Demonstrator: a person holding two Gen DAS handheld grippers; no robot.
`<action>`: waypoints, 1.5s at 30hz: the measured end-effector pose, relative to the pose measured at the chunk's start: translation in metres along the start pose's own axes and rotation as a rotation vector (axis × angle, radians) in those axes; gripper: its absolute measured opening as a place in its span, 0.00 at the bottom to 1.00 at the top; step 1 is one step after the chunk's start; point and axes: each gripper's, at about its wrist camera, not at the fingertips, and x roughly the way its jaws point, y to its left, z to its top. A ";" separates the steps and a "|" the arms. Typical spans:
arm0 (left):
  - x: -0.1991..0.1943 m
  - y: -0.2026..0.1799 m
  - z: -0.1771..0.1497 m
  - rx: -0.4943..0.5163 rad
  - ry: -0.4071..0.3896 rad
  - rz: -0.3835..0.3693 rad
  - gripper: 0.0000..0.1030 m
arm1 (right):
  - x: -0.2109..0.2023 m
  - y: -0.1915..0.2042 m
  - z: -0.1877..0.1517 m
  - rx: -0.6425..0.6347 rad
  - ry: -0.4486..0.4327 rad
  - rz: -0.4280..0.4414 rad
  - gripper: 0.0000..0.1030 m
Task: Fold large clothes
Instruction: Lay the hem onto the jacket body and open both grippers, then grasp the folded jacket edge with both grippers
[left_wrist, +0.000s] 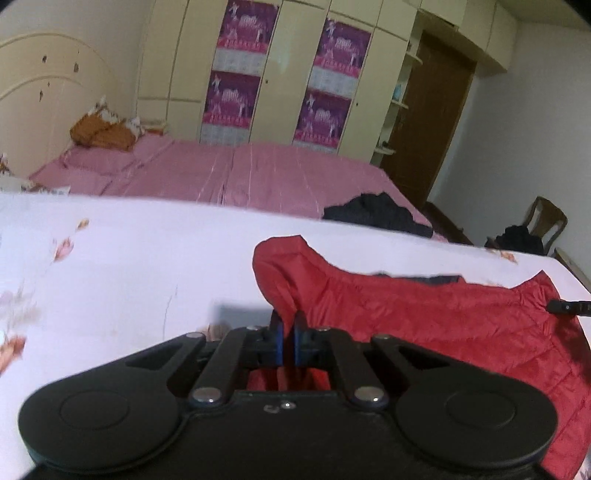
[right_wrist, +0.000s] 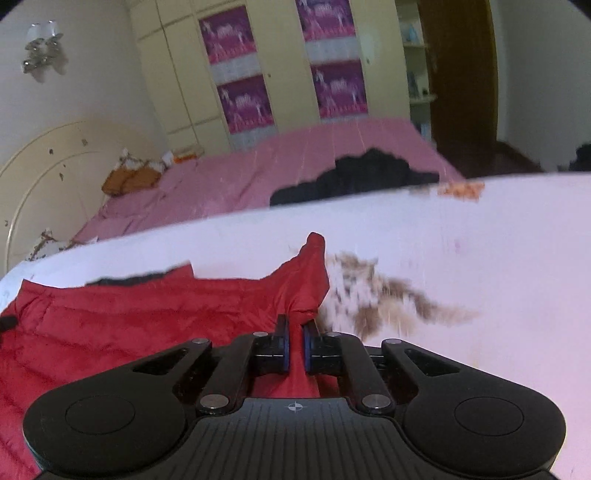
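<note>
A red quilted jacket (left_wrist: 443, 314) lies spread on a white floral sheet (left_wrist: 129, 266). My left gripper (left_wrist: 288, 332) is shut on the jacket's left corner, red fabric pinched between the blue pads. In the right wrist view the same red jacket (right_wrist: 147, 325) stretches to the left, and my right gripper (right_wrist: 296, 343) is shut on its right corner, with a peak of fabric standing up past the fingertips. The right gripper's tip (left_wrist: 569, 307) shows at the right edge of the left wrist view. A dark lining (left_wrist: 439, 278) shows at the jacket's far edge.
Behind the white sheet is a bed with a pink cover (left_wrist: 240, 173), a dark garment (left_wrist: 380, 214) on it and an orange item (left_wrist: 103, 134) by the headboard. A cream wardrobe (left_wrist: 280, 74) with purple posters, a brown door (left_wrist: 436, 118) and a chair (left_wrist: 543, 221) stand beyond.
</note>
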 end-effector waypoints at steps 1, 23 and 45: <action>0.004 -0.002 0.002 0.013 0.003 0.008 0.05 | 0.002 0.000 0.002 -0.004 -0.005 -0.005 0.06; -0.022 -0.041 -0.004 0.070 -0.005 0.104 0.63 | -0.009 0.029 -0.016 -0.073 0.064 -0.038 0.46; -0.005 -0.067 -0.046 0.140 0.136 0.144 0.65 | 0.030 0.039 -0.050 -0.109 0.177 -0.133 0.46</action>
